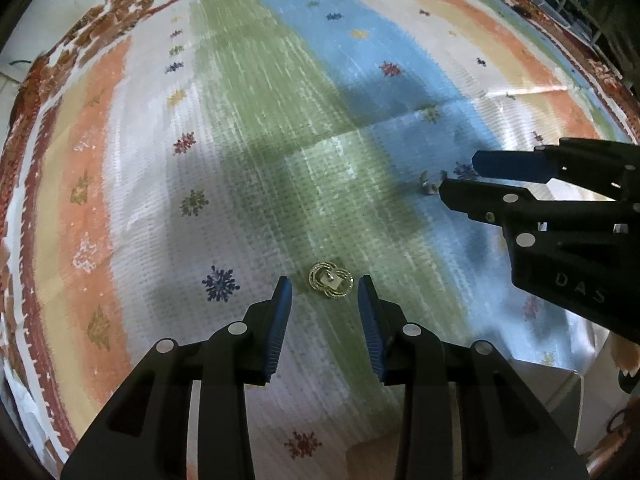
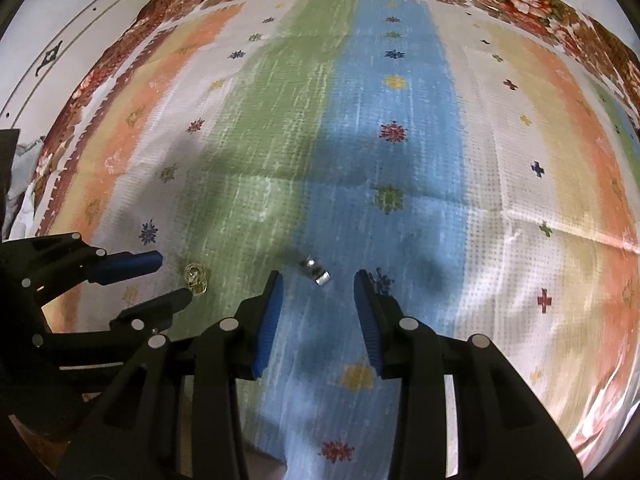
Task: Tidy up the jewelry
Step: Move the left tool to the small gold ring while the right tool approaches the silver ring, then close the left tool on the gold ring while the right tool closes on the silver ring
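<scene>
Early stage, judged from the layout. Left gripper [image 1: 325, 286], jaws spread and empty, brackets a gold brooch [image 1: 331, 281] lying on the striped cloth [image 1: 240, 120]. Right gripper [image 2: 318, 280], equally spread and empty, frames a small silver piece [image 2: 315, 271]. No jewelry container is visible beyond; both pieces remain unsorted.
</scene>
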`<state>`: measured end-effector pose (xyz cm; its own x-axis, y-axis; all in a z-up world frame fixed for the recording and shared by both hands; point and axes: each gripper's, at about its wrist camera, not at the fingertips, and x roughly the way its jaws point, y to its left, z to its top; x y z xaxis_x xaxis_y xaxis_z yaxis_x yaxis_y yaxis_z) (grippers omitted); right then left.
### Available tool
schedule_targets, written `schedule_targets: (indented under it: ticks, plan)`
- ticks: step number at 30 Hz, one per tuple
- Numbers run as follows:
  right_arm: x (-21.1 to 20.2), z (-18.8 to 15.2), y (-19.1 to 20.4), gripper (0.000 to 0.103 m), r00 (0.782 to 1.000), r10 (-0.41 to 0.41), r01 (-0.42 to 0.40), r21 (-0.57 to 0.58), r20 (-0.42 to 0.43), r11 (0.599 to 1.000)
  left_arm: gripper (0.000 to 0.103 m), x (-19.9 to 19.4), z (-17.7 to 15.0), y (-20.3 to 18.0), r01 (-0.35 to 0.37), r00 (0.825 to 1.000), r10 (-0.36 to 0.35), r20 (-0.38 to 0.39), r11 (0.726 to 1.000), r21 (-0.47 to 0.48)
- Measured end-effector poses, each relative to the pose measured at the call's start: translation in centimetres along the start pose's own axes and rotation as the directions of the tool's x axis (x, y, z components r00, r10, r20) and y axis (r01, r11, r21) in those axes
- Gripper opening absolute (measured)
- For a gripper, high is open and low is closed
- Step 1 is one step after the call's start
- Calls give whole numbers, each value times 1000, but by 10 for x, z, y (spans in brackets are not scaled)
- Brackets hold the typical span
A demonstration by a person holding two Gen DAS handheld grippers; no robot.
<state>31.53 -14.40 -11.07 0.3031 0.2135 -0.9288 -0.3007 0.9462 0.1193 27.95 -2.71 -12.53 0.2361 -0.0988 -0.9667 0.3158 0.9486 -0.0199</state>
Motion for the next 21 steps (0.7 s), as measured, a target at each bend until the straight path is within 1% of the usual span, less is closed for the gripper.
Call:
schedule_targets:
  ticks: [5,11,14,21]
  plan:
    - [14,5,-1,39,1000,-7,7,-3,-21,1000,34,12,3,5,-4,1000,4,-25,1000,3]
    - [28,9,-3,39,999,-9,9,-1,-43,1000,38,18,9,-2,-1,1000,2,-29,999,32]
    - [30,8,-4,38,999,-7,7,-4,-44,1000,38,19,8,-7,8,999,-6,-34,998,56]
    - [30,7,-3,37,999,-12,12,2,-41,1000,38,19,9,-15,11,1000,-10,-27,998,55]
